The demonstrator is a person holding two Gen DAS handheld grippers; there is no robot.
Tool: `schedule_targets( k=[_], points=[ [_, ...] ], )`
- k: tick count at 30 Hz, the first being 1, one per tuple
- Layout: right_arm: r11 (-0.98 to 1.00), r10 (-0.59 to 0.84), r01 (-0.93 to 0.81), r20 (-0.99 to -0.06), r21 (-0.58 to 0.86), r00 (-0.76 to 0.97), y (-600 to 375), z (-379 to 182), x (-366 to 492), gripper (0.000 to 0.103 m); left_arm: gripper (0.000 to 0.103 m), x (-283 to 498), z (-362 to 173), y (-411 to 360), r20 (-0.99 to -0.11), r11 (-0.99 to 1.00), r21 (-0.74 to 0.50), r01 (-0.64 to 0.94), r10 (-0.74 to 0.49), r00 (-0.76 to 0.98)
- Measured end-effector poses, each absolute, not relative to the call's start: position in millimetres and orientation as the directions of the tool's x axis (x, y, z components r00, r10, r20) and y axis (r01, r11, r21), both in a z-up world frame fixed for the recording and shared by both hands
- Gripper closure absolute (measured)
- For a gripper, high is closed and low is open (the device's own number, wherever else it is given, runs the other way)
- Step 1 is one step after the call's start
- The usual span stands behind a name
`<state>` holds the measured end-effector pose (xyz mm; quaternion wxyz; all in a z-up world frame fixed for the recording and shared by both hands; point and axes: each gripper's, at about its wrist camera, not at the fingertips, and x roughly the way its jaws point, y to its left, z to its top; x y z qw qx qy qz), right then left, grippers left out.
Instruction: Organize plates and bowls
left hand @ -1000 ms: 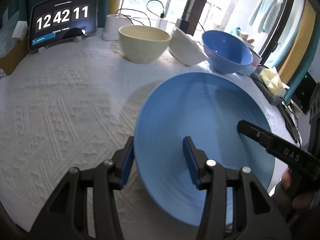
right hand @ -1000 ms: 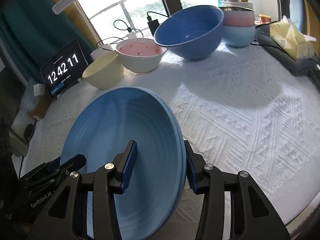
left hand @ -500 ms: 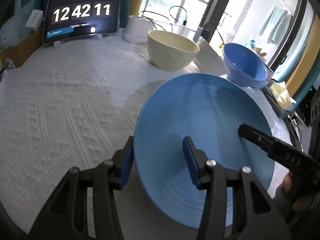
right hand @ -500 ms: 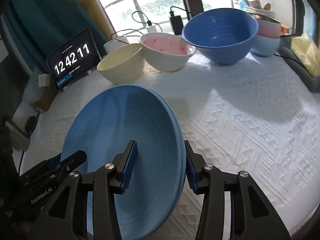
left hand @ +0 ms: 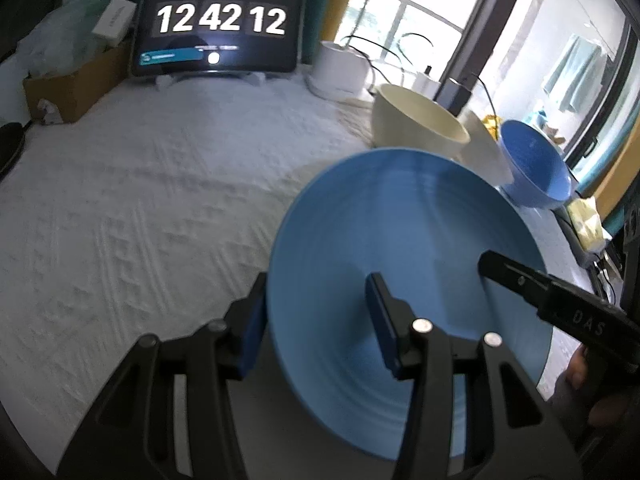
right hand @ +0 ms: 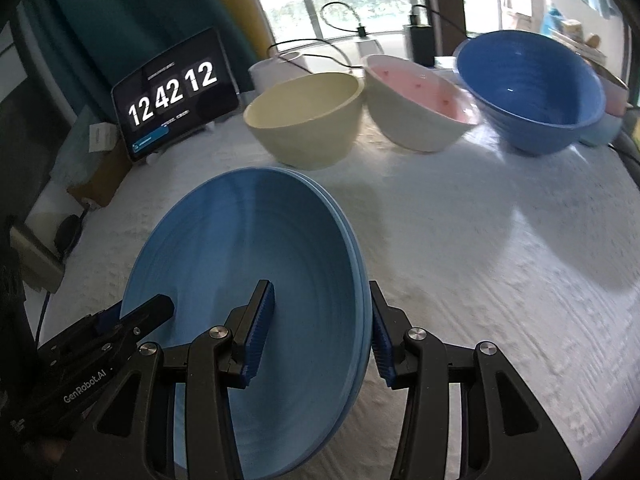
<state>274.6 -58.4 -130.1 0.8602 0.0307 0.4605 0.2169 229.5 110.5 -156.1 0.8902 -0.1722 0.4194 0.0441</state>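
Your left gripper (left hand: 316, 320) clamped on left rim of light blue plates (left hand: 404, 280); your right gripper (right hand: 318, 332) clamped on opposite rim, one finger inside, one outside. Plates look like stack of two, nested, held tilted above white textured counter (right hand: 480, 260). Behind them, row on counter: cream bowl (right hand: 308, 120), white bowl with pink inside (right hand: 420, 108) tilted, touching dark blue bowl (right hand: 528, 92). Tablet clock (left hand: 218, 24) at back edge reads 12 42 12.
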Motion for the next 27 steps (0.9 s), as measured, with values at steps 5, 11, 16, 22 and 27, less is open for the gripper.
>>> schedule_targets(
  k=[5, 11, 16, 22, 27],
  points=[
    [0.894, 0.414, -0.370, -0.779, 0.252, 0.470, -39, -131, 283, 0.055, 0.055, 231, -156, 129, -0.760, 0.930, -0.271, -0.247, -0.049, 0.649],
    [0.886, 0.424, -0.388, -0.782, 0.254, 0.457, -21, -133, 291, 0.055, 0.055, 233, -156, 146, -0.755, 0.922, -0.281, -0.265, -0.042, 0.654],
    [0.880, 0.432, -0.398, -0.783, 0.258, 0.447, -8, -135, 298, 0.055, 0.055, 237, -158, 158, -0.752, 0.920, -0.277, -0.277, -0.028, 0.658],
    [0.879, 0.437, -0.394, -0.788, 0.270, 0.435, -1, -139, 305, 0.053, 0.055, 240, -158, 159, -0.750, 0.926, -0.260, -0.273, -0.015, 0.662],
    [0.881, 0.439, -0.363, -0.812, 0.305, 0.384, -5, -147, 312, 0.053, 0.052, 239, -157, 160, -0.748, 0.928, -0.244, -0.281, 0.004, 0.664]
  ],
)
